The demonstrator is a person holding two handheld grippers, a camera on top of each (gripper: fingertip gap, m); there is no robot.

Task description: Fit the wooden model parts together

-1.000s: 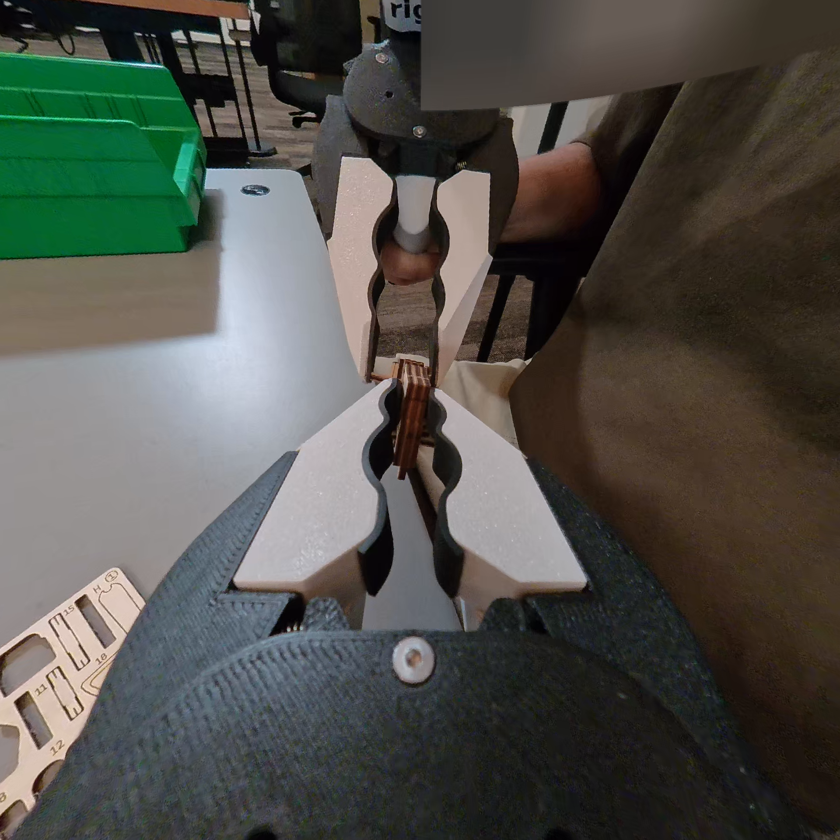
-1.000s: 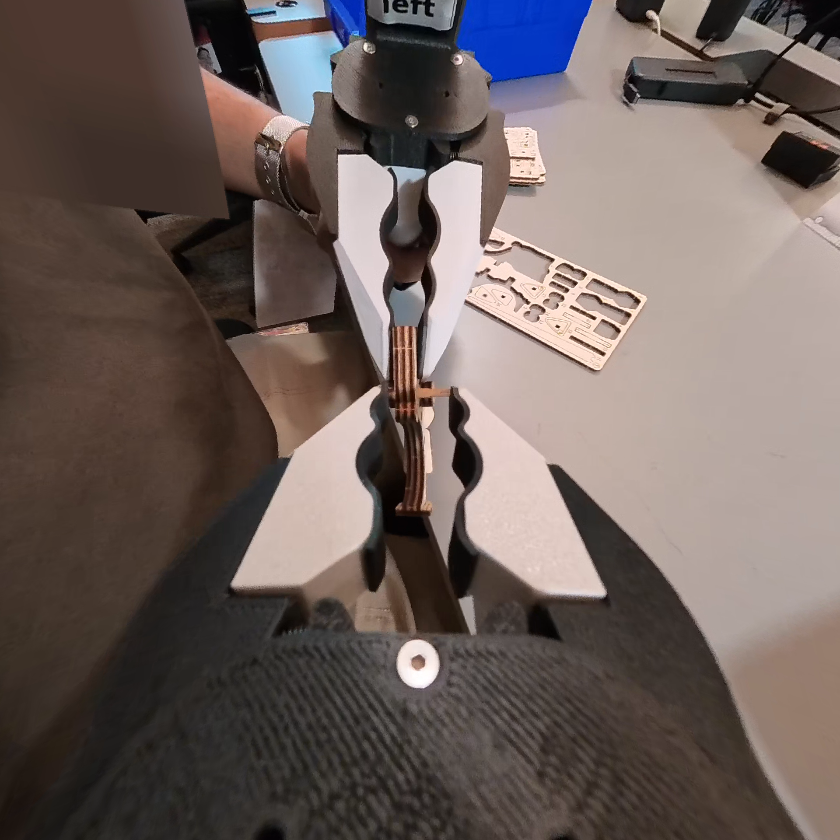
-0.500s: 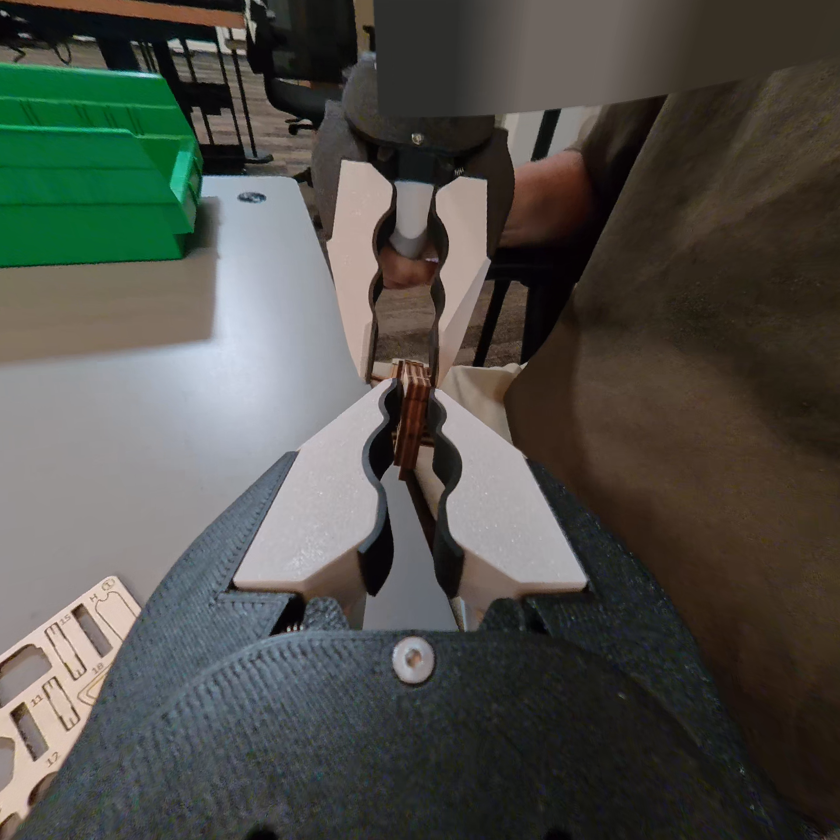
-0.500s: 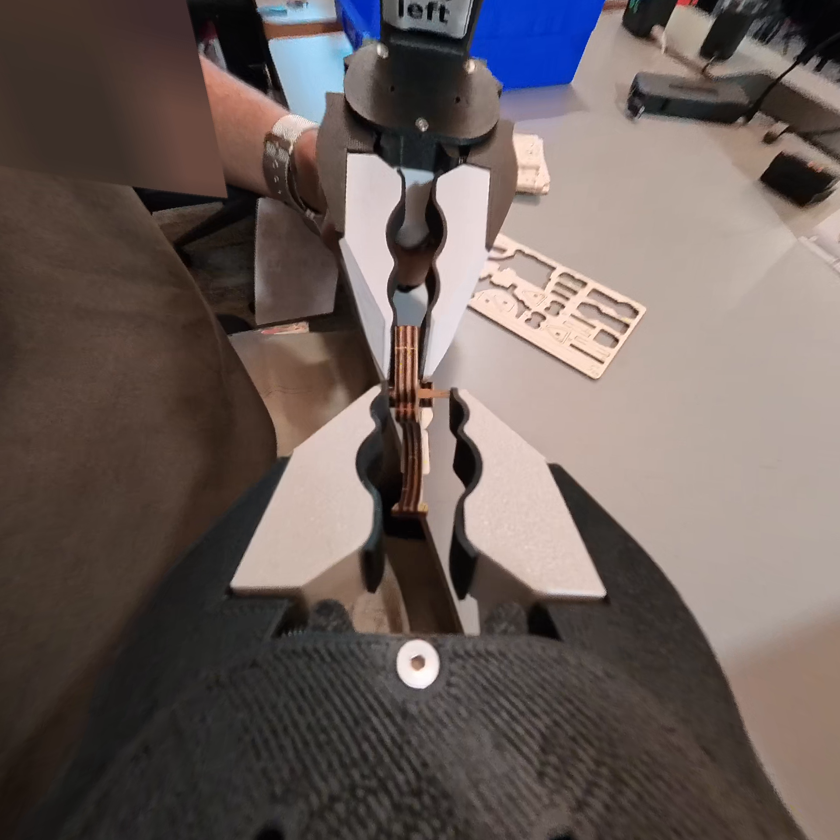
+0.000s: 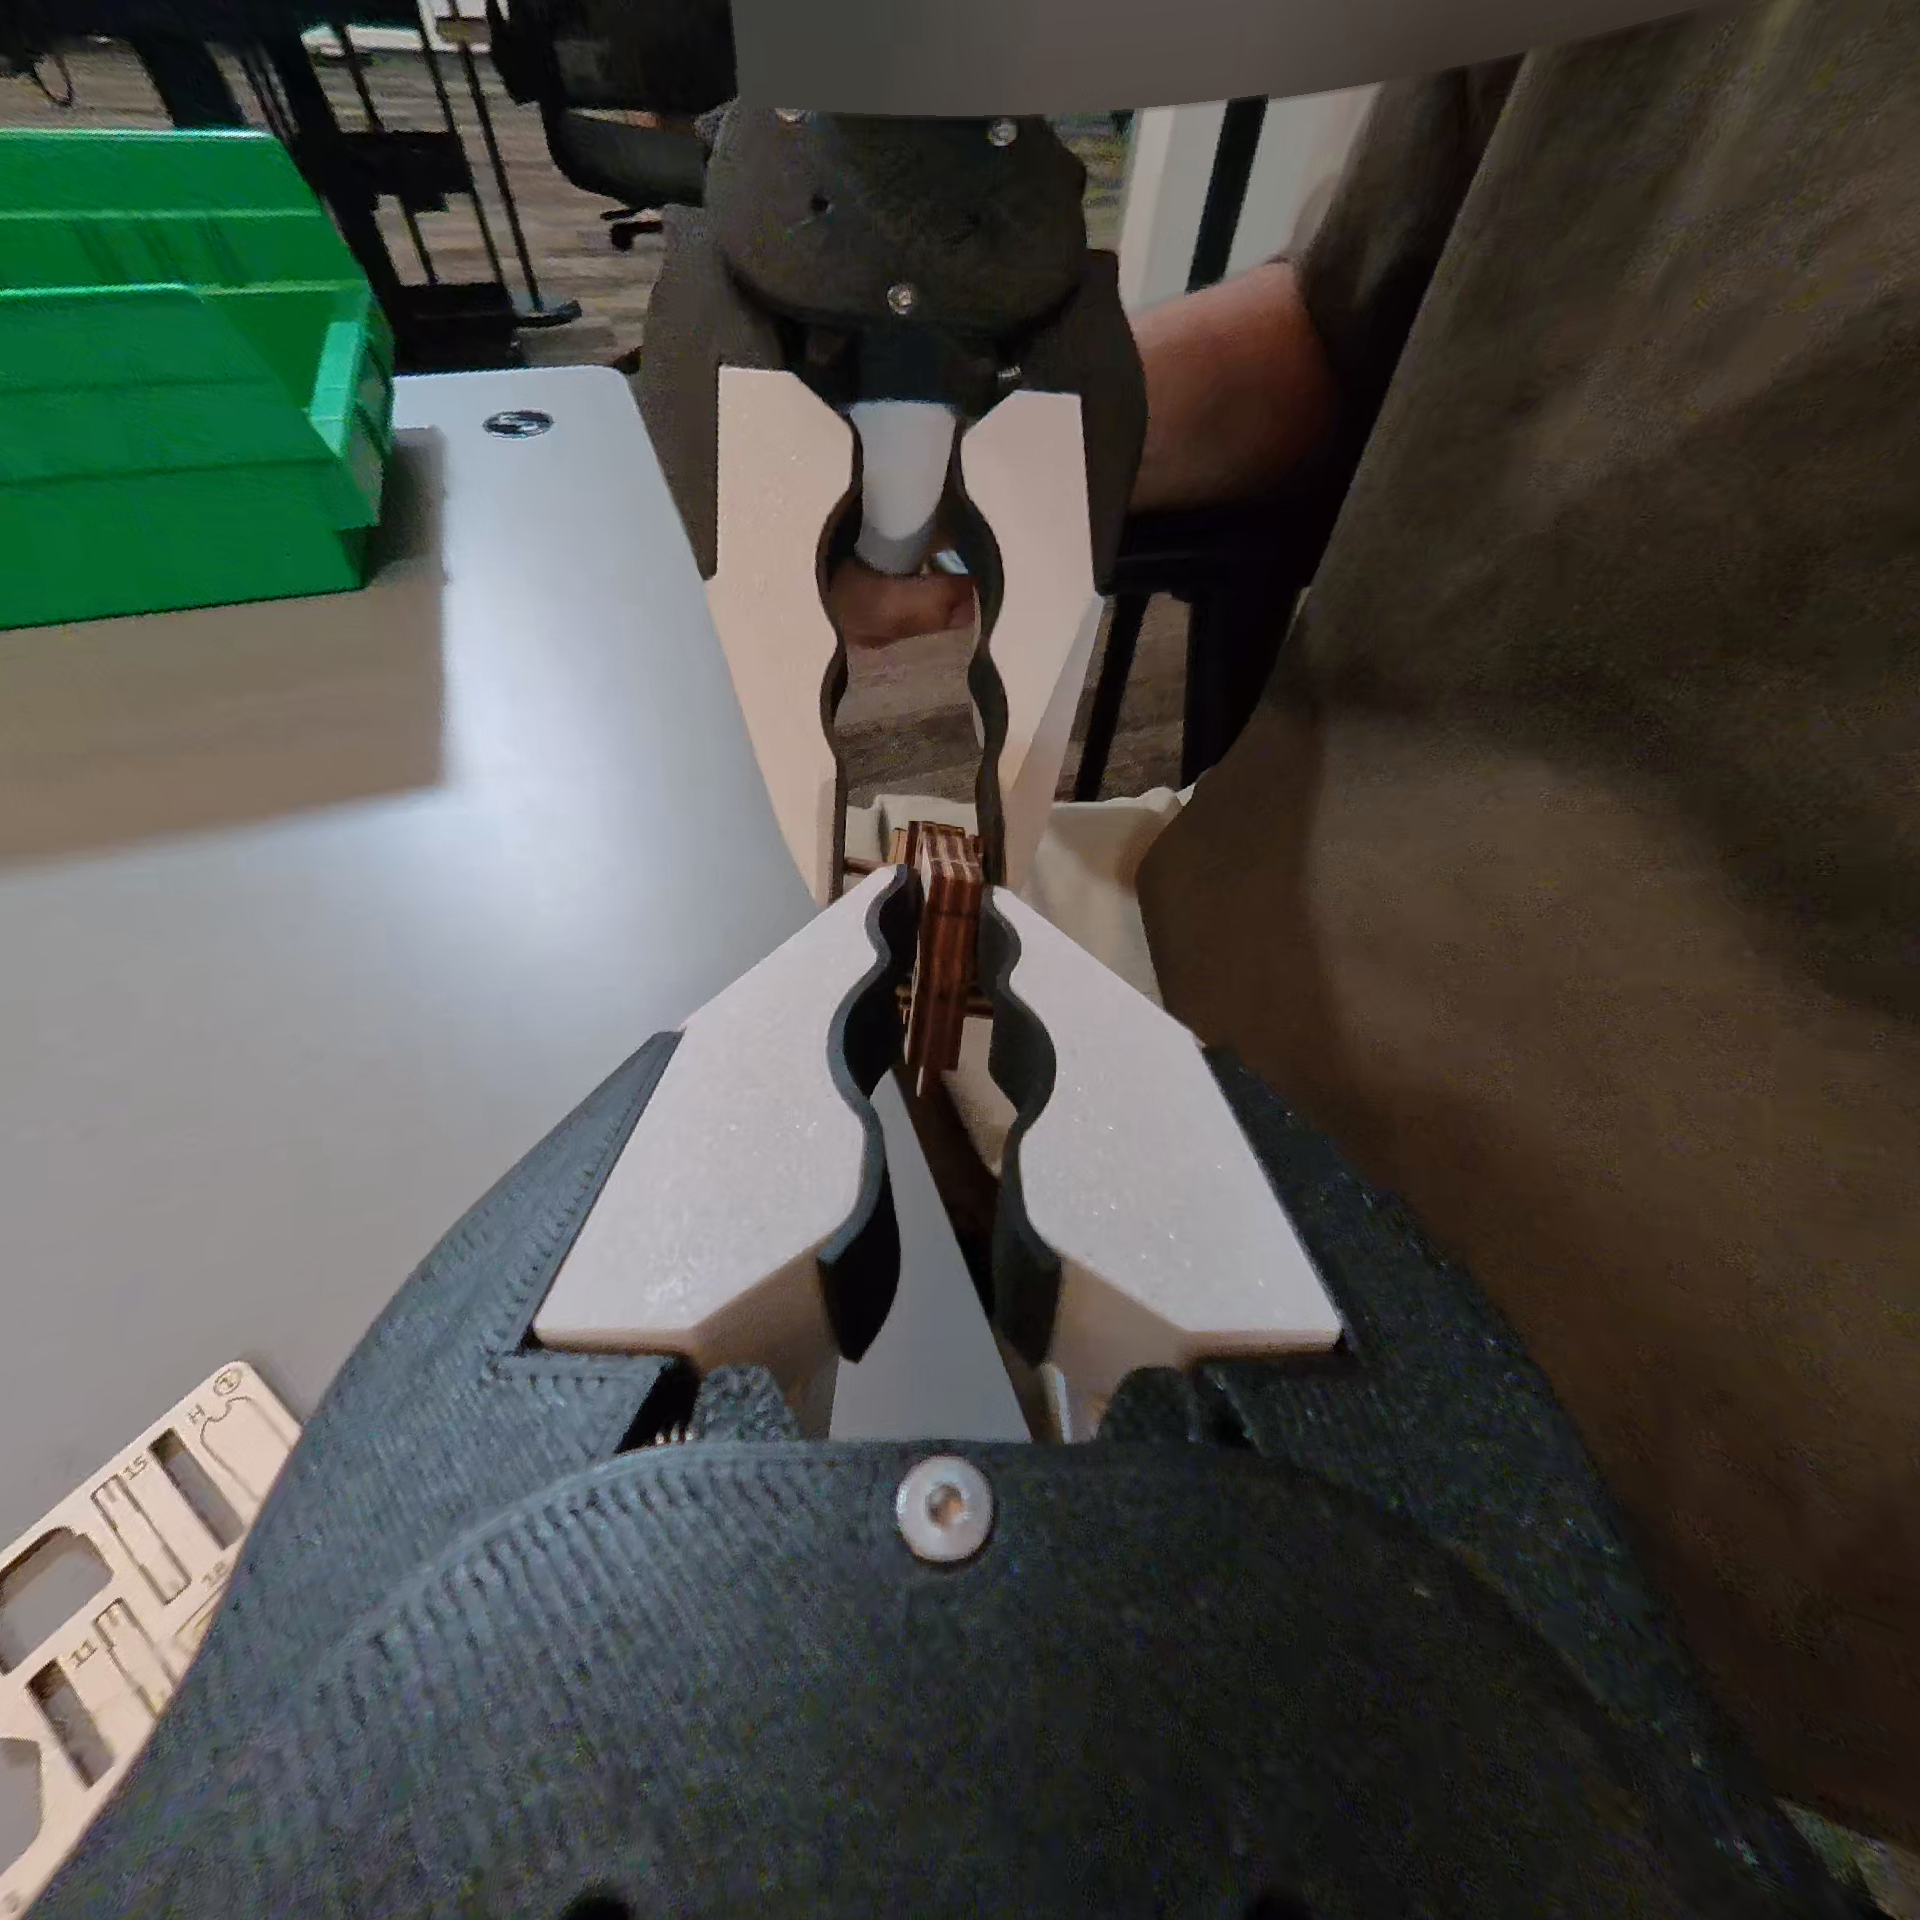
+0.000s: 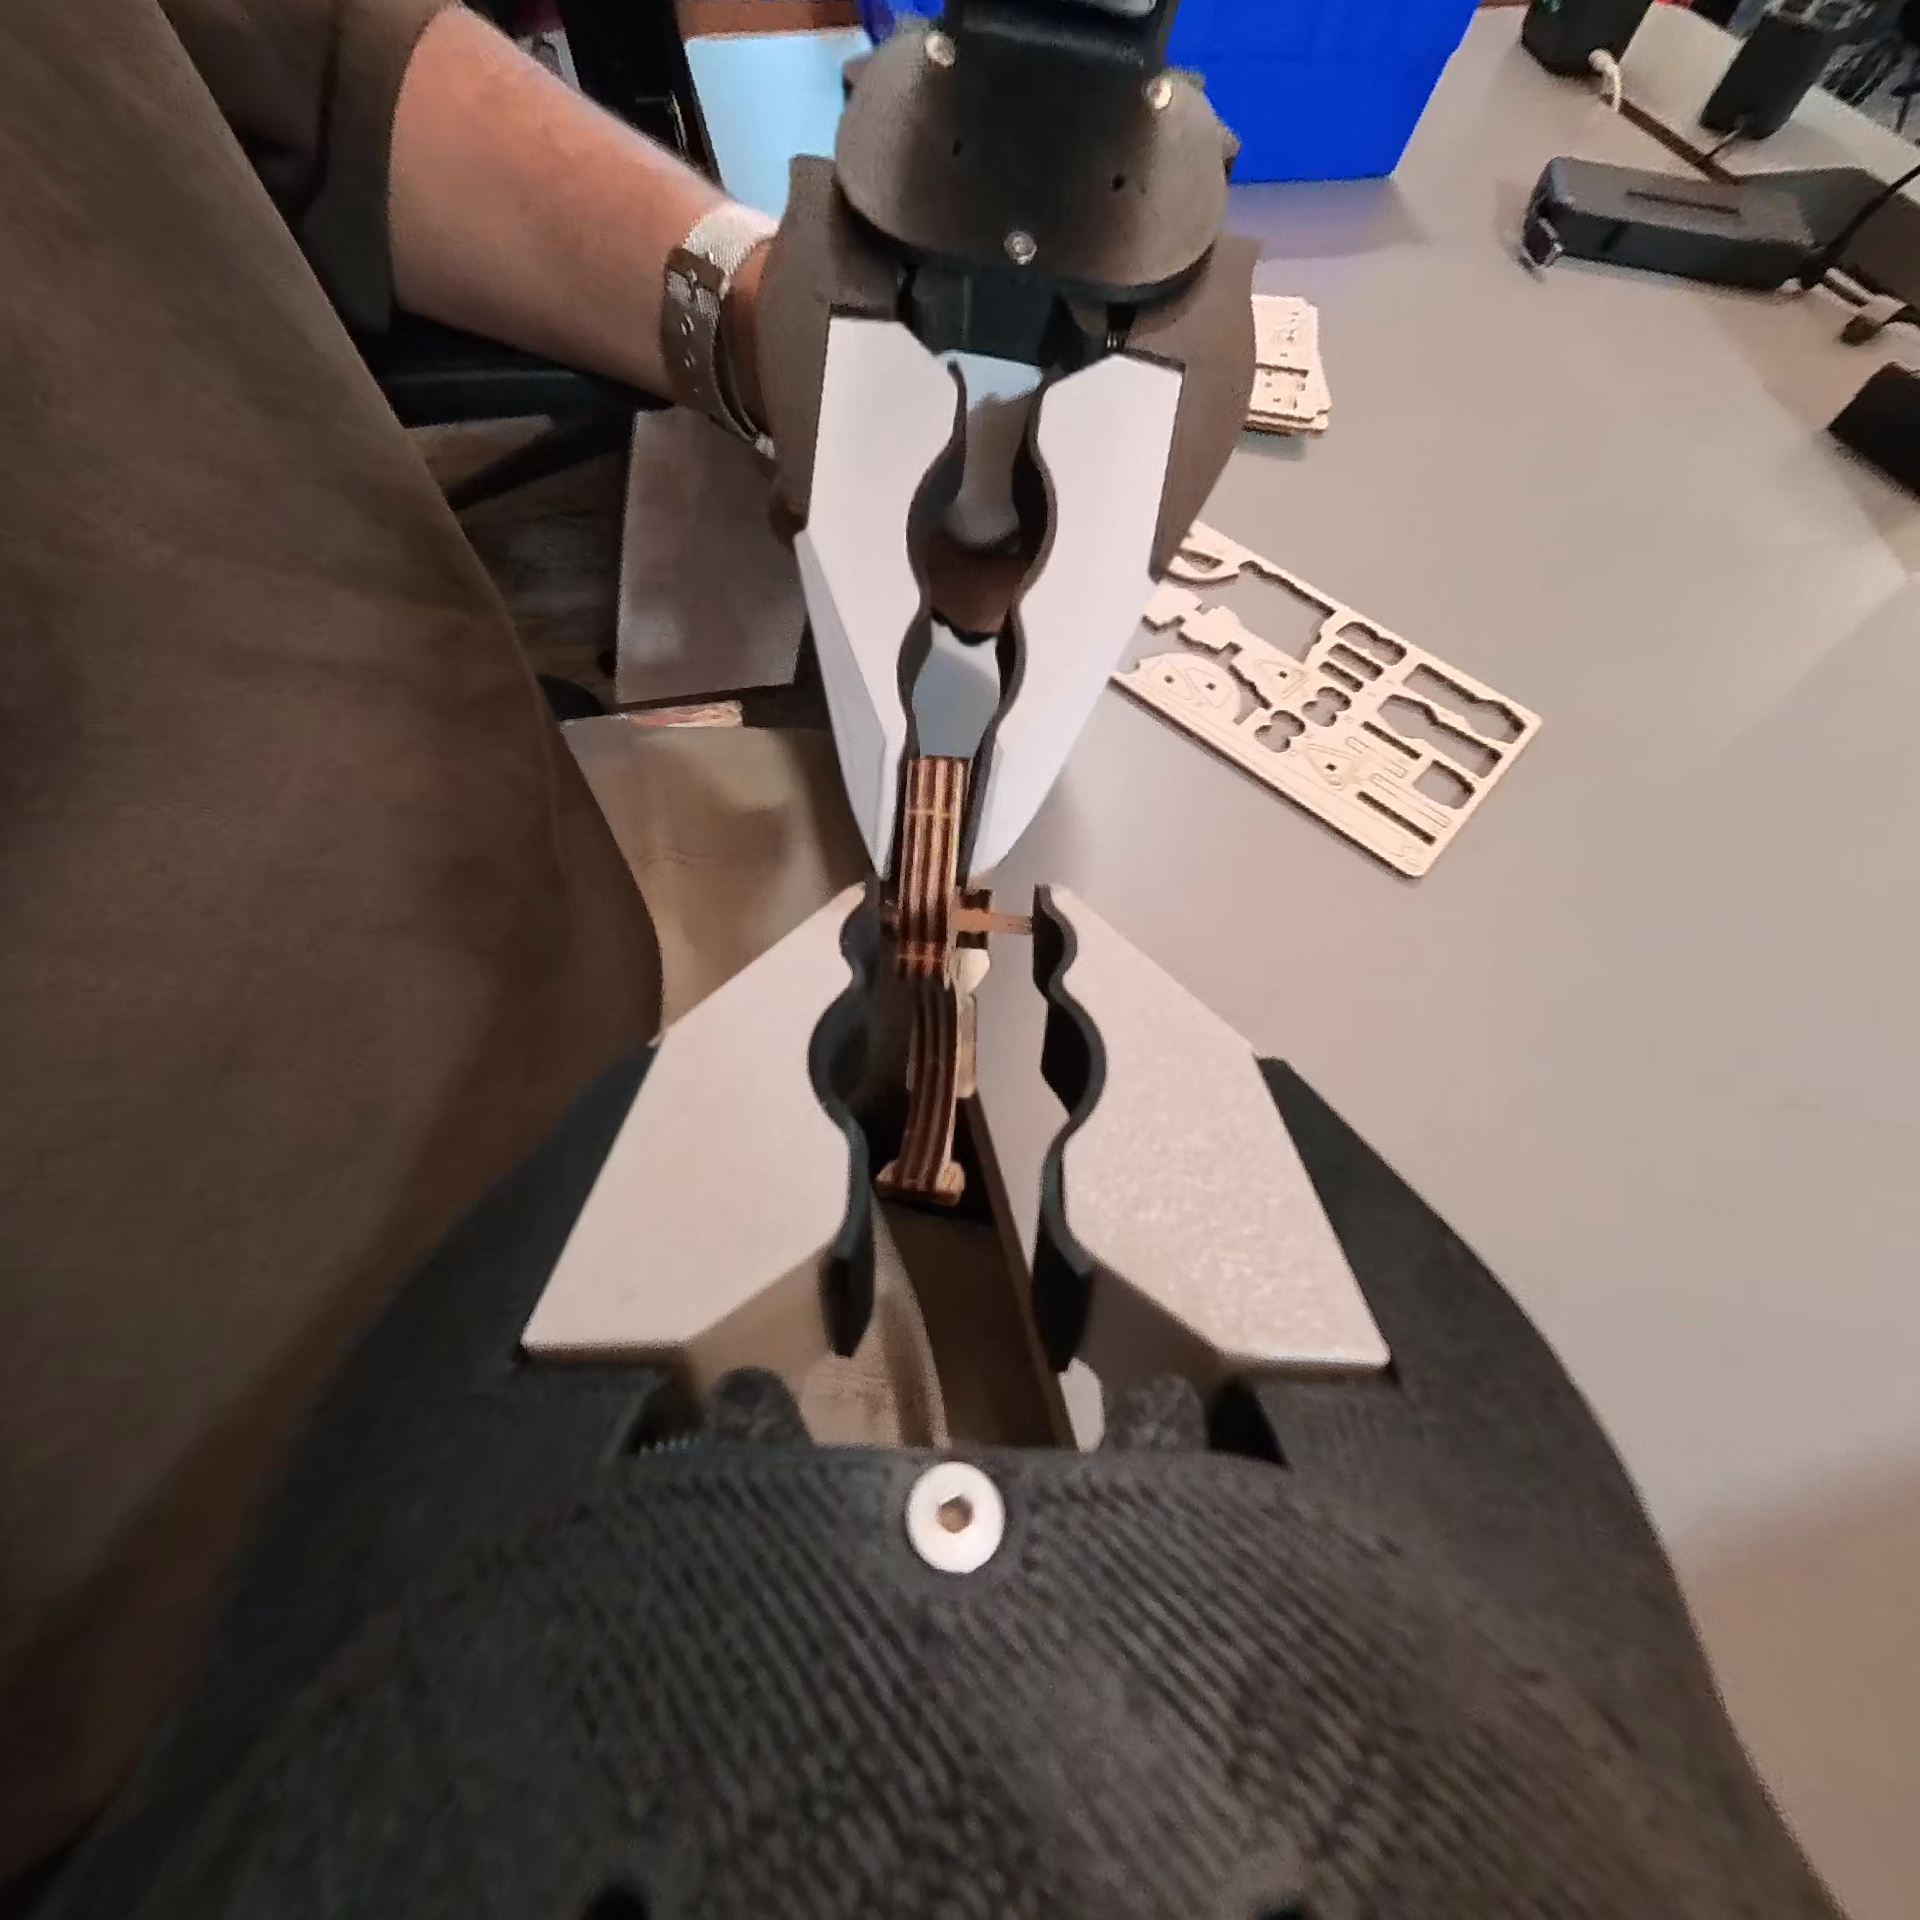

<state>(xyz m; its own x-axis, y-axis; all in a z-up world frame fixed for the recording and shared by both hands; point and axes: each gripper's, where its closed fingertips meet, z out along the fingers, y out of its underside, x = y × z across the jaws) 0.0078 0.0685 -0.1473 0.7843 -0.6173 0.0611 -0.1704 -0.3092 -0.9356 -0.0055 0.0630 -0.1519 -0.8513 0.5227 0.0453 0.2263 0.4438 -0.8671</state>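
Note:
A small wooden model (image 5: 943, 966), made of stacked dark and light layers, is held in the air between both grippers over the table's edge, close to the person's body. My left gripper (image 5: 940, 899) is shut on one end of it. In the right wrist view the left gripper (image 6: 930, 862) comes down from above, clamping the stack (image 6: 930, 1039). My right gripper (image 6: 951, 914) spans the model sideways. Its fingers press on the stack and on a thin cross peg (image 6: 1003, 920) that sticks out to the right. The right gripper also shows in the left wrist view (image 5: 914, 862).
The grey table (image 5: 312, 987) carries a green bin (image 5: 177, 416) and a punched wooden parts sheet (image 5: 114, 1538). The right wrist view shows the parts sheet (image 6: 1330, 717), a stack of sheets (image 6: 1288, 364), a blue bin (image 6: 1320, 83) and black devices (image 6: 1683, 218). The person's torso (image 5: 1558, 831) is close by. The grippers are tip to tip, or close to it.
Both grippers keep the same hold on the model. The pair has shifted slightly and the right wrist view has tilted. The peg still sticks out to the right.

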